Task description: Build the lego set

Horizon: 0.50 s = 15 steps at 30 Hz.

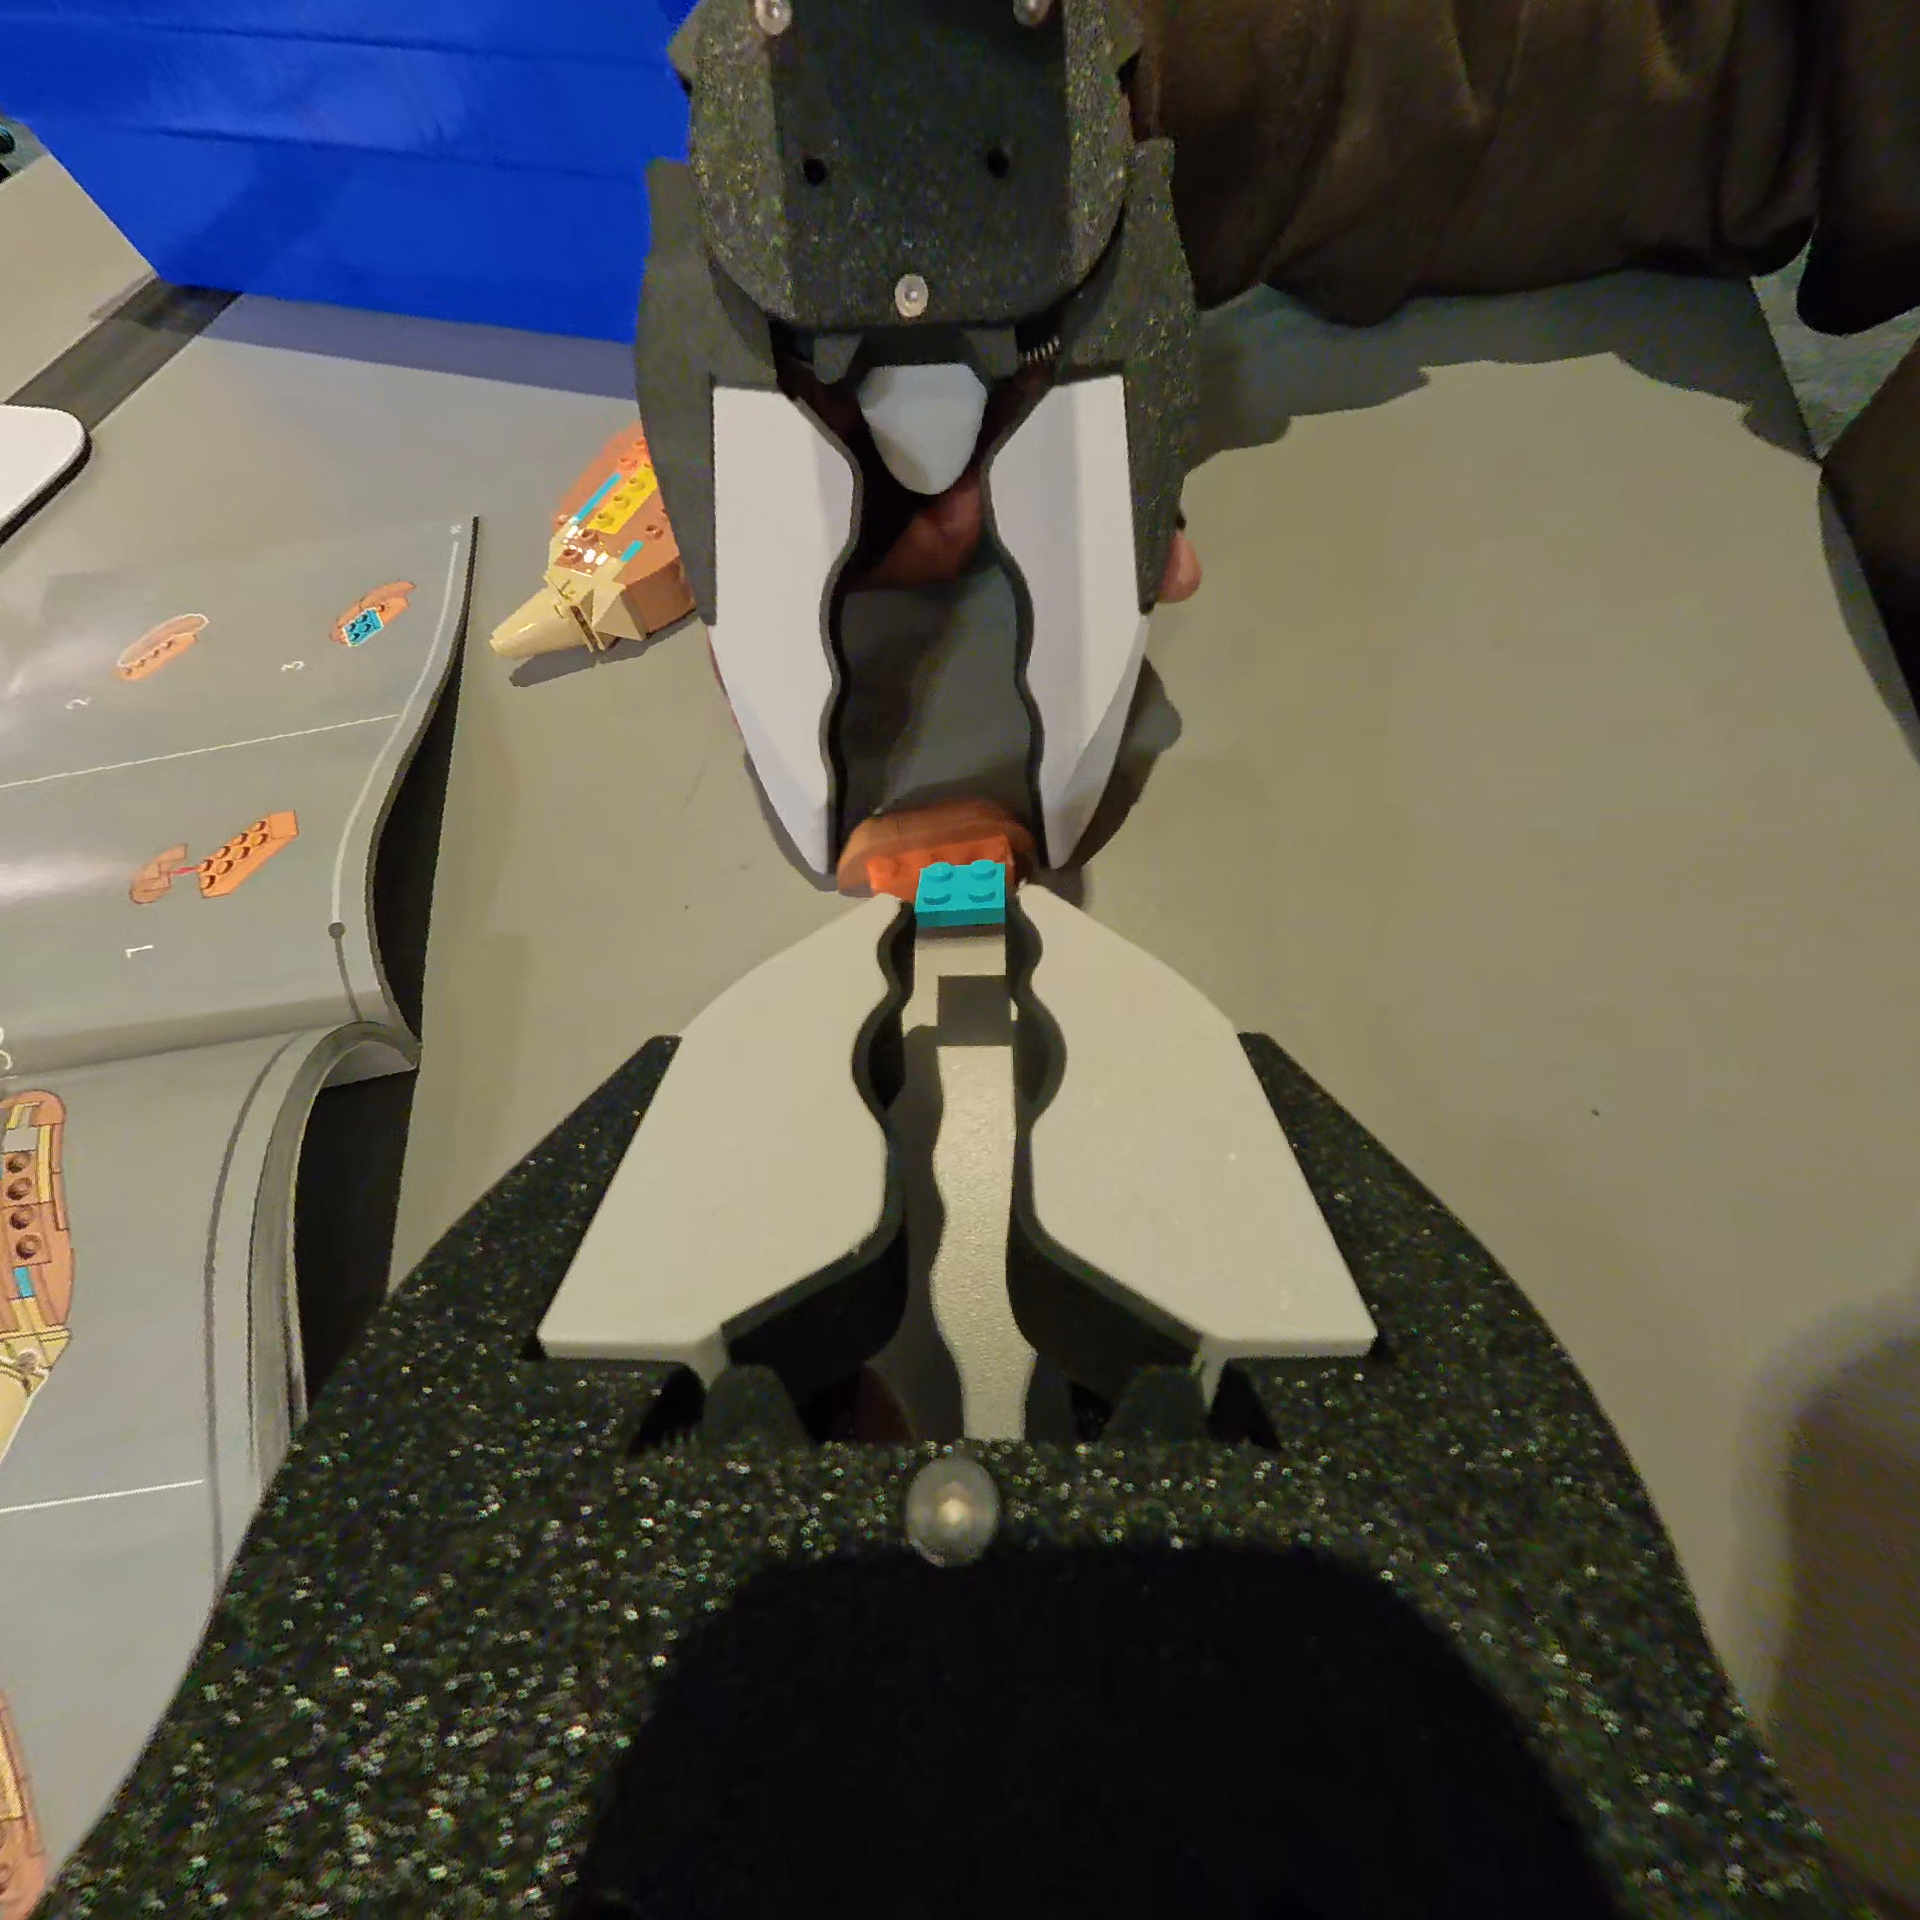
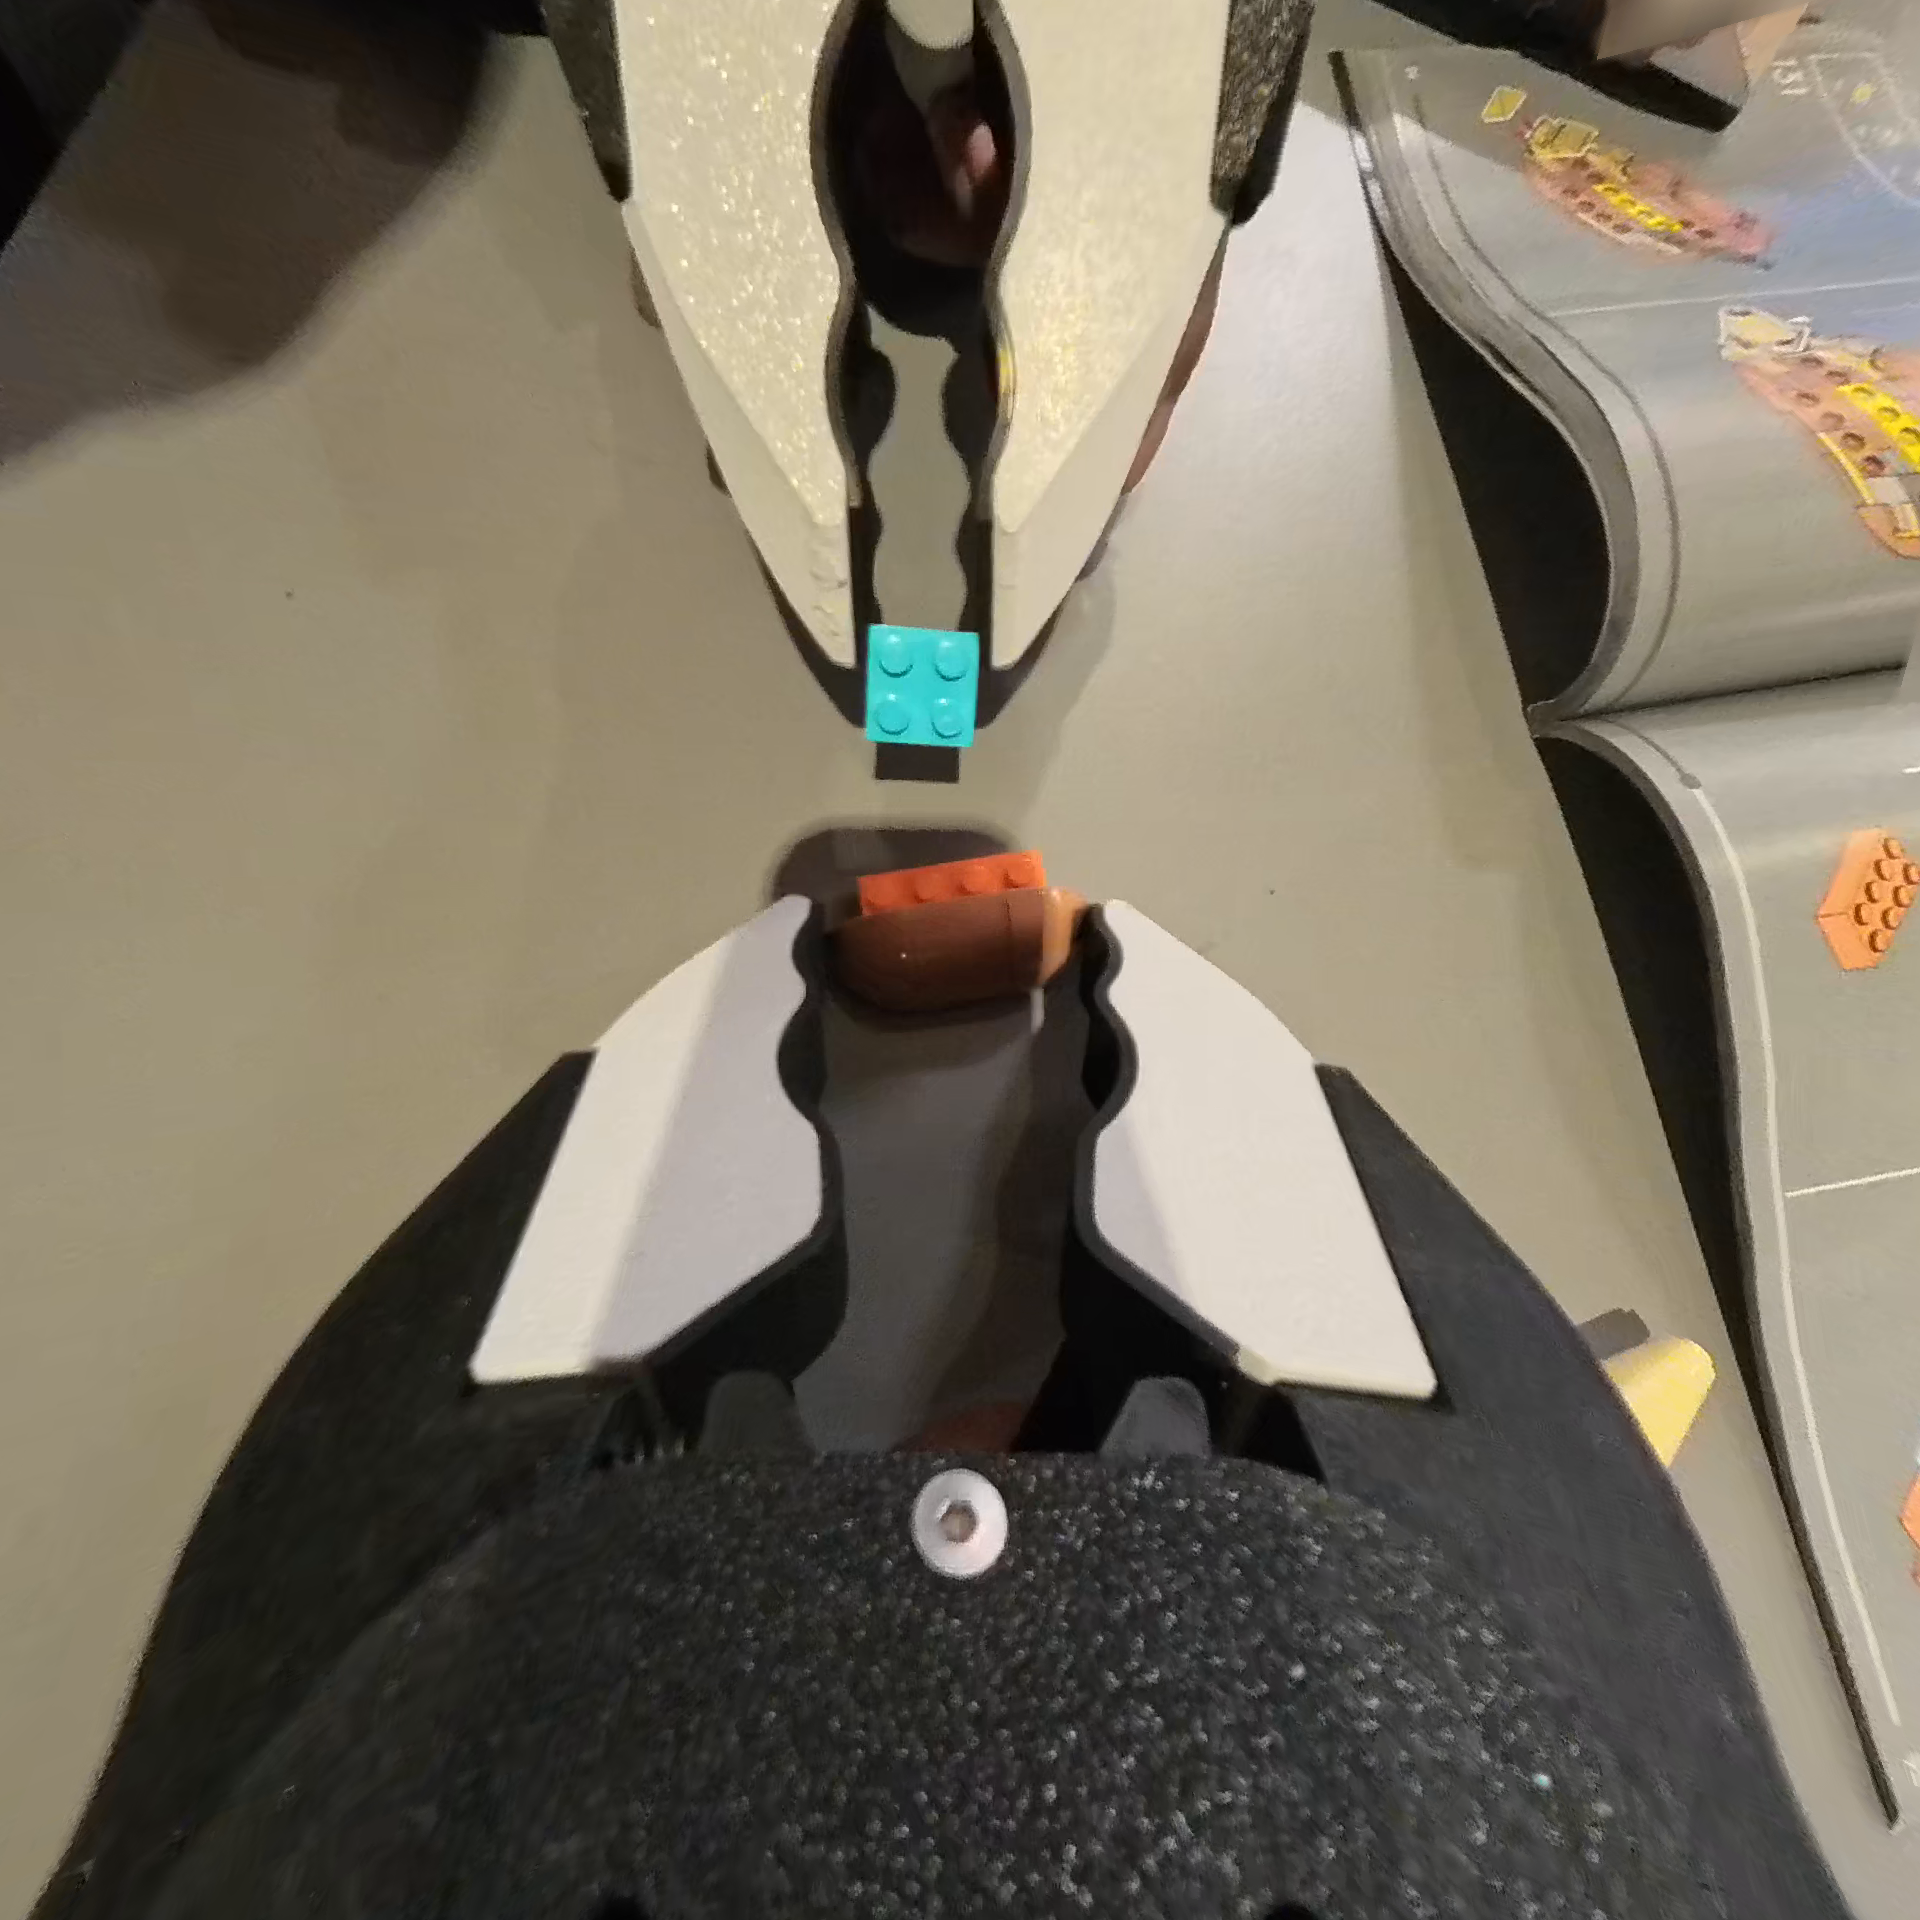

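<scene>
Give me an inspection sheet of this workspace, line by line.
Surface: plain grey tabletop.
Job's things: small teal four-stud plate; brown rounded piece topped with an orange studded plate.
Clutter: open instruction booklet; part-built tan and brown model.
Grippers: left hand-held gripper shut on the teal plate; right hand-held gripper shut on the brown piece.
Cables: nothing seen.
Surroundings: blue surface behind.

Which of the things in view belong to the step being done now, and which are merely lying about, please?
In use:
- teal plate, held by the left gripper
- brown and orange piece, held by the right gripper
- open instruction booklet

Lying about:
- partly built ship on the grey table
- blue sheet
</scene>
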Tool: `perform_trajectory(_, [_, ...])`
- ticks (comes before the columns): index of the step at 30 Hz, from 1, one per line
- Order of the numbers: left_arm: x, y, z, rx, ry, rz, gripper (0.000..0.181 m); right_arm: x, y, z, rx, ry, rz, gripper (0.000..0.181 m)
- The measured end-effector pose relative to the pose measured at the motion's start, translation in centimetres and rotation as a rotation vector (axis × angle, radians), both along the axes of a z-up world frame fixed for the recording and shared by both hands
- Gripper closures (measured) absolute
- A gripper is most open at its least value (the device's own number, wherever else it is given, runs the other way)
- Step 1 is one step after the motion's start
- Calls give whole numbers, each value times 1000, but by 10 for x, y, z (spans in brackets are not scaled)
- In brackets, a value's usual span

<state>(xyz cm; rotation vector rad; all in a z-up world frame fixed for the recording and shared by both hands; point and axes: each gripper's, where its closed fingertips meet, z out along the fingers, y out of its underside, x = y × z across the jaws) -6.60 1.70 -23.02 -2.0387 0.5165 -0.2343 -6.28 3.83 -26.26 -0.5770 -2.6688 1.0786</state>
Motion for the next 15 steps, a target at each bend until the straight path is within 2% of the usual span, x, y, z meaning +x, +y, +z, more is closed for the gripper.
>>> perform_trajectory(3, [-1, 0, 3, 26, -3, 4, 165, -1, -1, 3, -8, 36, -29, 134])
perform_trajectory(10, [5, 0, 24, 134, -41, -27, 165, 9, -15, 29, -198, 78, -139, 134])
perform_trajectory(15, [15, -1, 28, 168, -16, -71, 165, 12, -19, 33, -225, 93, -212, 134])
